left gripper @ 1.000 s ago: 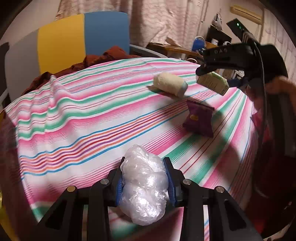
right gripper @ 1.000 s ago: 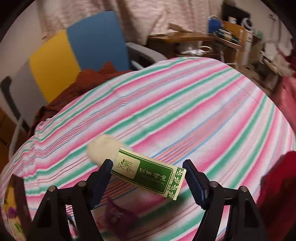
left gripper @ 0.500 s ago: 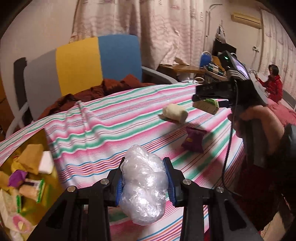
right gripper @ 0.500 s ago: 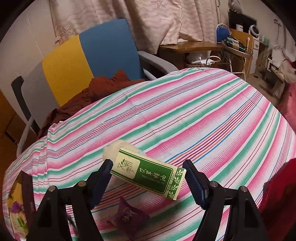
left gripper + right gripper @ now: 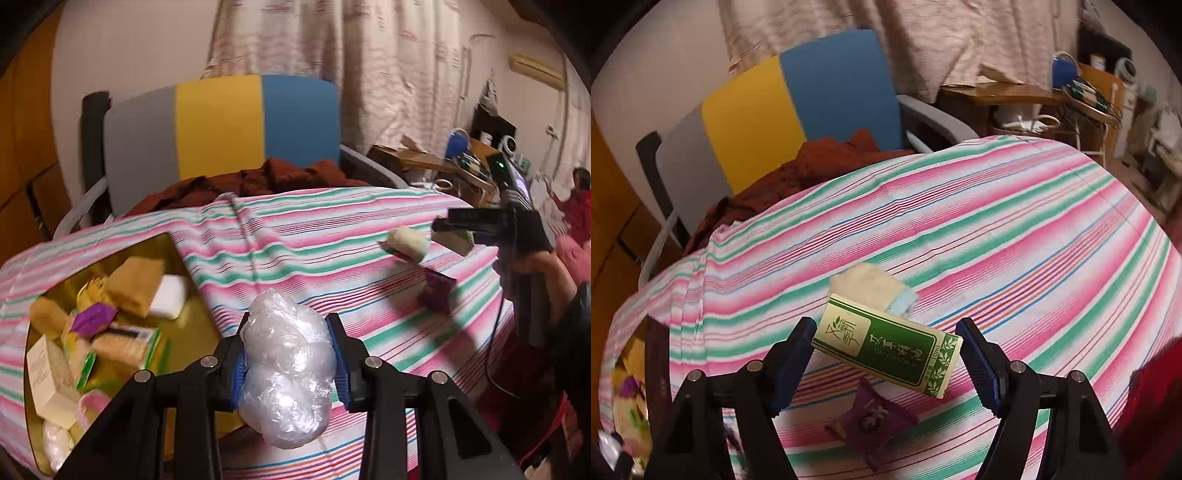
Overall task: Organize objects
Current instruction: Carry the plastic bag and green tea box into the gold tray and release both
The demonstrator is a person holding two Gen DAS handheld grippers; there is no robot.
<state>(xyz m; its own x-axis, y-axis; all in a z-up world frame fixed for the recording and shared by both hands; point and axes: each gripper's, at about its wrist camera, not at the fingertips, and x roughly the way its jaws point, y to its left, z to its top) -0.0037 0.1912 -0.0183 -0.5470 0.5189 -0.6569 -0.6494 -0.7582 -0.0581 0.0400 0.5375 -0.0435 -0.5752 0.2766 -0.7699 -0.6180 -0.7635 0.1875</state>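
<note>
Swung leftward since a second ago, the left gripper now has the gold bin of packets brought into view; a crumpled plastic wad is clenched between its fingers above the striped cloth. A green box is gripped lengthwise by the right gripper, over a purple sachet and a cream roll

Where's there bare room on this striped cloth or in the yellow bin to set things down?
Free: the striped cloth beyond the cream roll, toward the chair, and to its right. Crowded: the yellow bin is packed at its left; only its right part shows bare floor. The purple packet lies below the right gripper.
</note>
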